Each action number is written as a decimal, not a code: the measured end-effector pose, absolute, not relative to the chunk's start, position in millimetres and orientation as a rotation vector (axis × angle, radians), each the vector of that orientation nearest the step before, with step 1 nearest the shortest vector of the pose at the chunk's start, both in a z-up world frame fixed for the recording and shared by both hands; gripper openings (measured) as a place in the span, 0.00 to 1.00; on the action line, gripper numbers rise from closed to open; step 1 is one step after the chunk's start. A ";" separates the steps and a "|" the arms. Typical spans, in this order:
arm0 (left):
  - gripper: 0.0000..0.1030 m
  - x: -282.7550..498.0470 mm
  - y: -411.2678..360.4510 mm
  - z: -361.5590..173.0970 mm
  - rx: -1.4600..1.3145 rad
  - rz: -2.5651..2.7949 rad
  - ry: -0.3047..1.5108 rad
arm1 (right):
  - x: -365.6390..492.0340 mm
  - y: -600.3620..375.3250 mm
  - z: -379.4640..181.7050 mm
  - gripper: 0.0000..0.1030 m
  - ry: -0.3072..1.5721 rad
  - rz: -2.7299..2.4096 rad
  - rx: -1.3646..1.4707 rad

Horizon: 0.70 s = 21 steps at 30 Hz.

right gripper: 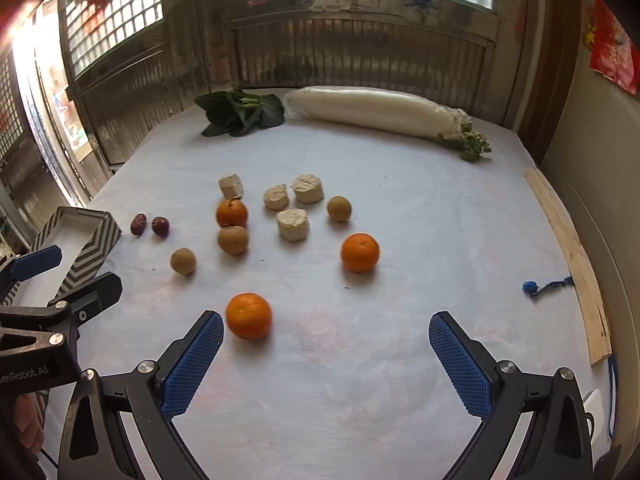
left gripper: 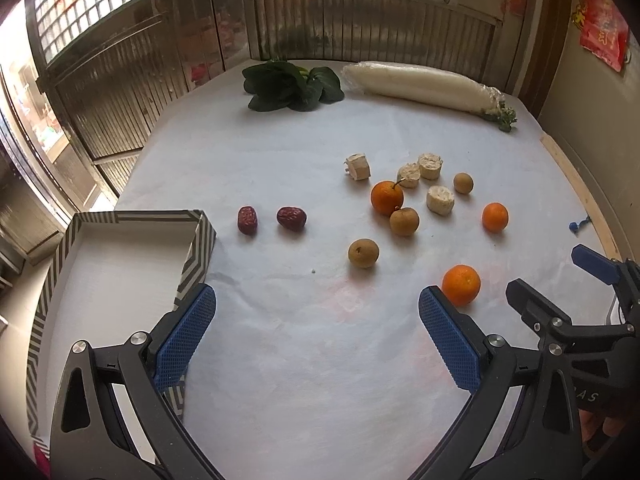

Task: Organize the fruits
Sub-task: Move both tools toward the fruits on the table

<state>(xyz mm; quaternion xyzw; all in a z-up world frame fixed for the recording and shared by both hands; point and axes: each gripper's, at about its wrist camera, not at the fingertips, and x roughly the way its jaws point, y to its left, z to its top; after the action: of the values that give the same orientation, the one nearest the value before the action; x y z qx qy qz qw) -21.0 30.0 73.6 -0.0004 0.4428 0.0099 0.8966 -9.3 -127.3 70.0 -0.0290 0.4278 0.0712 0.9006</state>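
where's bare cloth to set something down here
Free: the near strip between the open left gripper and the open right gripper, and the middle band between the green leafy bunch, the long white wrapped radish and the fruit. Crowded: around the stemmed orange.

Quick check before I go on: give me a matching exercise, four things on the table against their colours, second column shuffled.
Things:
1. box
2. radish
3. dates
4. leafy greens

Colours:
A. dark red
B. dark green
C. grey and white stripes
D. plain white

Pairs: 1-C, 2-D, 3-A, 4-B
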 end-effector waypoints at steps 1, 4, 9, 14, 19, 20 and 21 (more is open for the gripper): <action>0.99 -21.1 30.4 73.5 0.000 0.019 0.919 | -9.8 -126.4 70.2 0.99 0.885 0.151 -0.060; 0.99 -22.3 32.7 73.6 0.003 0.024 0.917 | -10.9 -122.7 69.8 0.99 0.884 0.161 -0.067; 0.99 -23.3 36.3 74.3 -0.001 0.027 0.916 | -10.5 -118.5 70.6 0.99 0.887 0.169 -0.070; 0.99 -25.2 38.1 76.9 -0.005 0.021 0.911 | -11.0 -116.6 72.1 0.99 0.883 0.169 -0.084; 0.99 -26.7 37.7 78.5 -0.006 0.015 0.912 | -11.8 -113.2 70.6 0.99 0.889 0.181 -0.096; 0.99 -26.8 38.1 78.5 -0.008 0.013 0.914 | -12.5 -112.7 70.0 0.99 0.891 0.181 -0.097; 0.99 -26.7 38.2 78.3 -0.009 0.012 0.916 | -12.9 -111.8 69.5 0.99 0.891 0.182 -0.099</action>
<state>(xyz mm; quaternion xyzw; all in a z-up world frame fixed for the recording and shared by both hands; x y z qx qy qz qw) -26.7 38.2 78.3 -0.0043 0.4423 0.0059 0.8968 -12.9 -111.8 69.5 -0.0479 0.4303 0.0878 0.8972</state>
